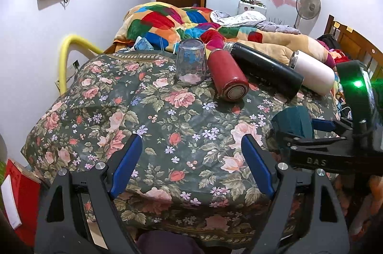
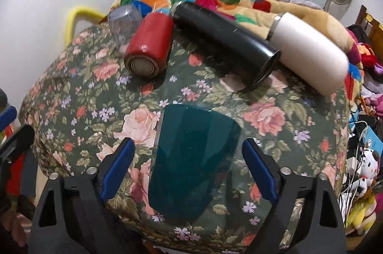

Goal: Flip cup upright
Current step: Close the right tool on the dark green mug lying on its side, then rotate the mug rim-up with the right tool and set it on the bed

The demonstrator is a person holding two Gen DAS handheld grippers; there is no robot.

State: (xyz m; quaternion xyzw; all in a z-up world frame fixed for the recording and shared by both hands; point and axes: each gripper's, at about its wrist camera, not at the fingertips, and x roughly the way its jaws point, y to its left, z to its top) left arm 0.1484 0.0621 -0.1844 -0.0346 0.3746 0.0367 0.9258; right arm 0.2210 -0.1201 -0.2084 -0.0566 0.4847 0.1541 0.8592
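A dark teal cup (image 2: 194, 158) stands upside down on the floral tablecloth (image 2: 79, 96), base up. My right gripper (image 2: 189, 167) is open, its blue-padded fingers either side of the cup with gaps to it. In the left wrist view the teal cup (image 1: 293, 123) is at the right, with the right gripper (image 1: 318, 134) around it. My left gripper (image 1: 191, 158) is open and empty over the cloth near the front edge. A clear glass (image 1: 191, 62) stands upside down at the back.
A red flask (image 1: 227, 75), a black flask (image 1: 263, 68) and a white flask (image 1: 313, 72) lie on their sides at the back of the table. Behind is a bed with a colourful blanket (image 1: 167, 19). A yellow rail (image 1: 64, 57) stands at the left.
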